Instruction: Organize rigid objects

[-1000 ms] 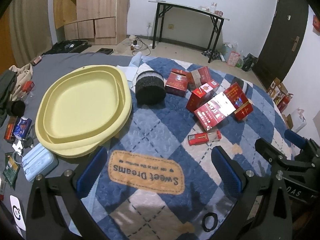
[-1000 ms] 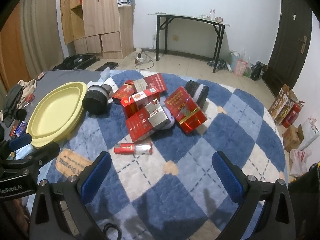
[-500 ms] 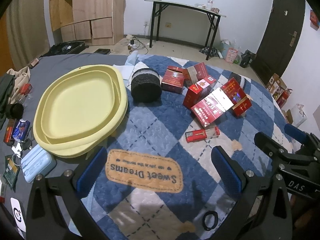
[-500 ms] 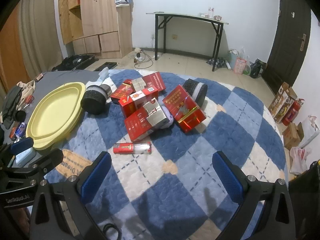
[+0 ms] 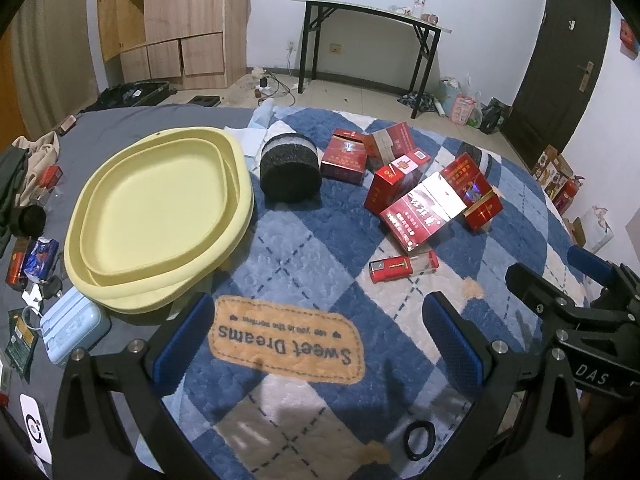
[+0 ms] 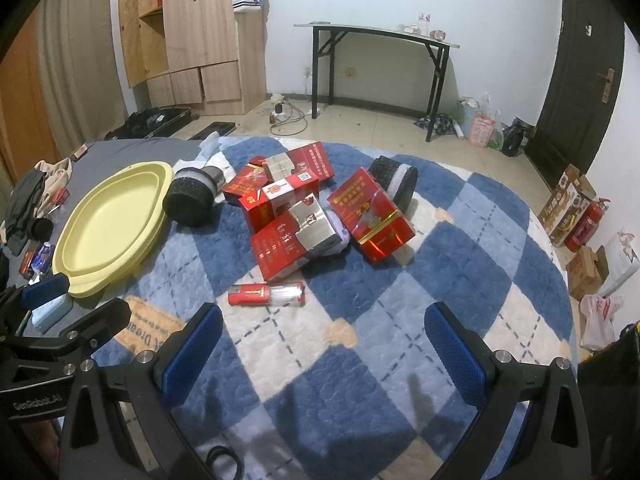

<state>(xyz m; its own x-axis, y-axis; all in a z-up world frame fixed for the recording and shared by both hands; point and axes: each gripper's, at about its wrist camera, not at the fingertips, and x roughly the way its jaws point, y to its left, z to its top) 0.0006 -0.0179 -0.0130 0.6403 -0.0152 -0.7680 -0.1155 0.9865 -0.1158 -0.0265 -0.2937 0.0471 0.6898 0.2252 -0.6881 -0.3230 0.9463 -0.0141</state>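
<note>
Several red cartons (image 5: 424, 204) (image 6: 308, 216) lie in a loose pile on a blue checked blanket (image 5: 320, 264). A small red and clear box (image 5: 402, 266) (image 6: 266, 294) lies in front of the pile. A black foam roll (image 5: 290, 174) (image 6: 192, 200) lies beside a yellow tray (image 5: 156, 216) (image 6: 108, 228); a second black roll (image 6: 394, 180) lies behind the pile. My left gripper (image 5: 316, 338) and my right gripper (image 6: 324, 354) are both open and empty, held above the blanket short of the pile.
A light blue case (image 5: 74, 324), keys and small packets lie left of the tray on the grey sheet. A black hair tie (image 5: 418, 438) lies near the front edge. A wardrobe (image 6: 192, 36), a black desk (image 6: 380, 60) and boxes stand on the floor beyond.
Both grippers have drawn back and risen slightly, so the pile looks a little farther. Nothing on the blanket has moved.
</note>
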